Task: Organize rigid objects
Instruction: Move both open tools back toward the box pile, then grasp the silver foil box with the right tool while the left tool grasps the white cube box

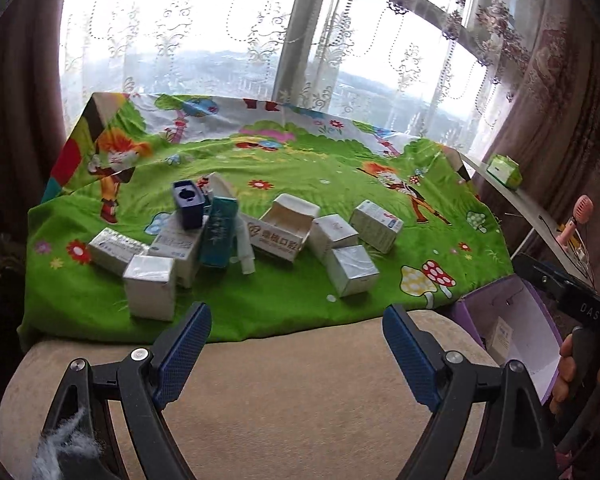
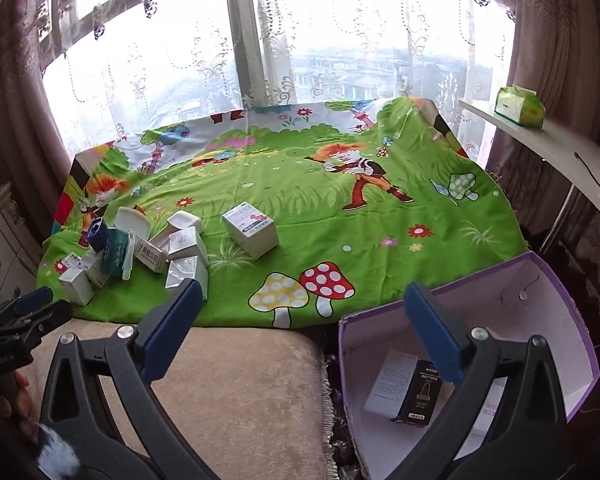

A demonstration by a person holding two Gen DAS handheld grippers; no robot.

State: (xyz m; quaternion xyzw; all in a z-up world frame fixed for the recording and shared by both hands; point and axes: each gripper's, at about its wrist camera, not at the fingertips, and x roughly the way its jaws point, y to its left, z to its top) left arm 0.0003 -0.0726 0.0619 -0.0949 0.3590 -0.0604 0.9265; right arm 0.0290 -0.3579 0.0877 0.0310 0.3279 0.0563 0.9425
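Several small cartons lie on a green cartoon cloth [image 1: 300, 184]: a white box [image 1: 150, 286] nearest my left gripper, a teal box [image 1: 218, 232], a dark blue box [image 1: 188, 204], an open white carton [image 1: 284, 228], a silvery box [image 1: 352, 270]. A white box [image 2: 250, 230] lies apart from the pile. A purple-edged container [image 2: 500, 320] at the right holds a black box [image 2: 418, 396] and a paper. My left gripper [image 1: 296, 344] is open and empty over the beige cushion. My right gripper [image 2: 300, 328] is open and empty, short of the cloth.
A beige cushion [image 1: 280, 400] lies in front of the cloth. A white shelf [image 2: 548, 144] at the right carries a green tissue pack [image 2: 520, 106]. A drawer cabinet [image 2: 0, 248] stands at the left. Curtains and a window are behind.
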